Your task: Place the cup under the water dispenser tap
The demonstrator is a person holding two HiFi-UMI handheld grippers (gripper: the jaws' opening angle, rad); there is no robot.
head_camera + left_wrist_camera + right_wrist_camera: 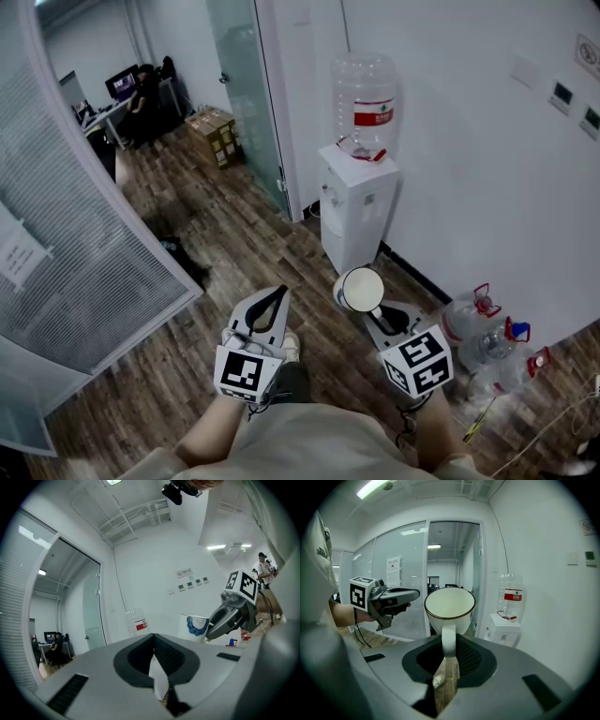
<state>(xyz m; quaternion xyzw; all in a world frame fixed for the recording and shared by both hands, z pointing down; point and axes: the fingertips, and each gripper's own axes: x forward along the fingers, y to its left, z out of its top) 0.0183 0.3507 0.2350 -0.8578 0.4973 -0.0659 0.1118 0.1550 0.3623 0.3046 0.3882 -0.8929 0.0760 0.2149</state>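
A white cup (pixel 361 289) with a dark rim hangs in the air, rim tilted toward me, short of the white water dispenser (pixel 356 211). My right gripper (pixel 375 314) is shut on its handle. In the right gripper view the cup (pixel 449 604) stands just past the right gripper (pixel 449 641), its handle pinched between the pads; the dispenser (pixel 504 627) and its bottle (pixel 509 595) are farther off to the right. My left gripper (pixel 279 294) is held level to the left of the cup, shut on nothing. From the left gripper (pixel 153 638) I see the cup (pixel 197 624) at the right.
Several empty water jugs (pixel 487 337) lie on the wooden floor right of the dispenser, against the white wall. A glass partition (pixel 75 253) curves along the left. Cardboard boxes (pixel 214 131) sit by a glass door (pixel 248 84). A person (pixel 145 89) sits at a far desk.
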